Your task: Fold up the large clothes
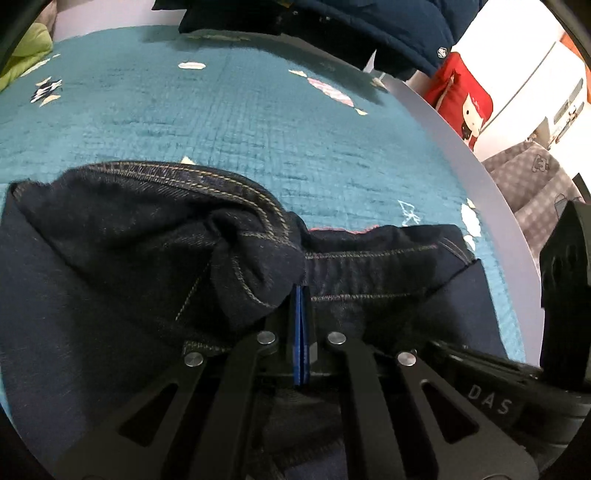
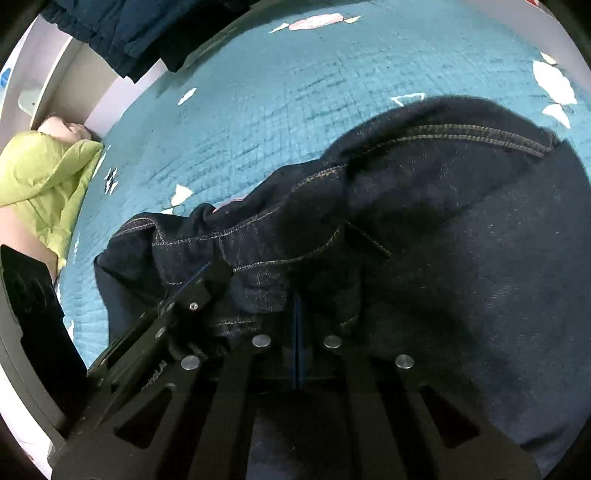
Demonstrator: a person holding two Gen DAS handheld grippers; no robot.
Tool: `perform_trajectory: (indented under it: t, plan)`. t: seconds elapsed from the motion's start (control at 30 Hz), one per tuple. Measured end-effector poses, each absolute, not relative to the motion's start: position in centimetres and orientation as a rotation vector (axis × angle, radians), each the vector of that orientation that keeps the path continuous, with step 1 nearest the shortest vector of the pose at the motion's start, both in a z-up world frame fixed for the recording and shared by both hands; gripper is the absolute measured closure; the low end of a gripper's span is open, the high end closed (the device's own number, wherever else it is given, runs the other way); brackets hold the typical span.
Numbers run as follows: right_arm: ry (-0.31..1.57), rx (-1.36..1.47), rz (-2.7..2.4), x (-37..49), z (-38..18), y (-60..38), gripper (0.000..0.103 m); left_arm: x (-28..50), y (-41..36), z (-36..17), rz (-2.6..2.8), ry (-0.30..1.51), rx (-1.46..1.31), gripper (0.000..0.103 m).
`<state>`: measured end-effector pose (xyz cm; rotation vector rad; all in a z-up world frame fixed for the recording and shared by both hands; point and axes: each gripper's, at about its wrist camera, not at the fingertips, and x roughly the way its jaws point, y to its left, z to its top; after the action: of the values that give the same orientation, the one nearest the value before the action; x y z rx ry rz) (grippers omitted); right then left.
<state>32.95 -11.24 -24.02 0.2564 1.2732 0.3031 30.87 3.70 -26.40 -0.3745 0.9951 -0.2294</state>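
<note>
Dark jeans [image 1: 147,236] bunched on the teal quilt [image 1: 221,122], hem seams doubled over: a fold underway, I'd say, nowhere near flat. Left gripper [image 1: 301,295] pinched tight on denim; right gripper [image 2: 297,302] likewise clamped on the cloth.

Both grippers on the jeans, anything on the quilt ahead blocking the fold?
Nothing visible. The left gripper and right gripper are both shut on the jeans, and the teal quilt beyond them lies bare. The navy clothes and green pillow sit at its edges.
</note>
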Motion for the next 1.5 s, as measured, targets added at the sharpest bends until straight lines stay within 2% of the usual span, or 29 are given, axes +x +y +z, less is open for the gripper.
perform_trajectory:
  t: [0.03,0.07,0.1,0.17,0.23,0.27,0.3,0.33,0.4,0.5,0.63,0.77,0.93,1.0,1.03,1.1,1.17,1.23,1.3,1.33,1.4,1.47,1.5]
  plan:
    - [1.269,0.251,0.315,32.9,-23.2,-11.2,0.103,30.6,3.8,-25.6,-0.236,0.998,-0.378,0.101]
    - [1.257,0.263,0.345,33.0,-22.4,-11.2,0.097,30.3,3.9,-24.7,-0.243,0.989,-0.374,0.100]
    - [1.227,0.300,0.400,32.6,-21.0,-11.4,0.097,29.9,3.9,-23.9,-0.257,0.978,-0.365,0.100]
    - [1.176,0.337,0.445,32.4,-18.7,-12.2,0.095,29.3,4.1,-22.3,-0.283,0.959,-0.352,0.094]
    - [1.131,0.319,0.445,32.6,-16.5,-13.4,0.073,29.0,4.6,-21.4,-0.300,0.957,-0.353,0.083]
    - [1.107,0.298,0.432,32.8,-15.8,-14.0,0.051,28.9,4.8,-21.1,-0.301,0.959,-0.354,0.079]
    - [1.073,0.252,0.398,33.0,-15.1,-14.8,0.044,28.9,5.3,-20.9,-0.292,0.960,-0.355,0.070]
    - [1.064,0.223,0.370,33.0,-14.8,-15.7,0.044,28.9,5.7,-20.6,-0.278,0.959,-0.356,0.063]
    - [1.093,0.211,0.318,34.5,-15.5,-17.6,0.044,28.7,7.5,-20.3,-0.274,0.956,-0.384,0.063]
    - [1.140,0.182,0.194,36.6,-16.8,-21.5,0.043,29.0,10.4,-20.1,-0.225,0.952,-0.418,0.057]
    - [1.181,0.269,0.145,37.7,-18.3,-25.2,0.043,30.1,15.5,-21.9,-0.099,0.998,-0.488,0.057]
    - [1.176,0.356,0.229,39.2,-18.7,-23.1,0.042,30.4,17.8,-23.0,-0.019,1.007,-0.512,0.057]
    - [1.129,0.396,0.325,44.2,-17.7,-17.0,0.043,30.2,18.8,-23.7,-0.001,1.011,-0.534,0.057]
    - [1.129,0.405,0.403,46.4,-17.5,-14.1,0.059,30.7,18.7,-24.0,0.010,1.015,-0.530,0.057]
    - [1.177,0.406,0.435,47.1,-18.0,-12.7,0.064,30.8,18.8,-24.2,0.016,1.022,-0.531,0.057]
    - [1.312,0.348,0.507,47.5,-19.5,-9.3,0.097,31.1,19.0,-24.4,0.020,1.022,-0.530,0.057]
    - [1.347,0.155,0.508,45.4,-20.5,-6.3,0.099,31.3,19.2,-24.4,0.015,1.029,-0.539,0.056]
    - [1.395,0.111,0.542,43.0,-21.6,-5.5,0.102,31.4,19.4,-24.5,-0.011,1.032,-0.552,0.046]
    - [1.422,0.061,0.509,40.5,-23.1,-5.7,0.102,31.7,19.5,-24.5,-0.027,1.033,-0.545,0.041]
    - [1.416,0.067,0.494,39.6,-23.9,-6.3,0.102,31.9,19.3,-24.6,-0.016,1.043,-0.524,0.032]
    - [1.408,0.200,0.494,38.8,-24.7,-8.1,0.102,32.3,19.3,-25.2,0.021,1.084,-0.514,0.019]
    - [1.388,0.283,0.505,38.5,-25.2,-9.0,0.103,32.3,19.9,-26.3,0.007,1.097,-0.602,0.022]
    - [1.378,0.284,0.505,38.4,-25.3,-9.0,0.103,32.1,20.1,-26.5,0.010,1.082,-0.625,0.041]
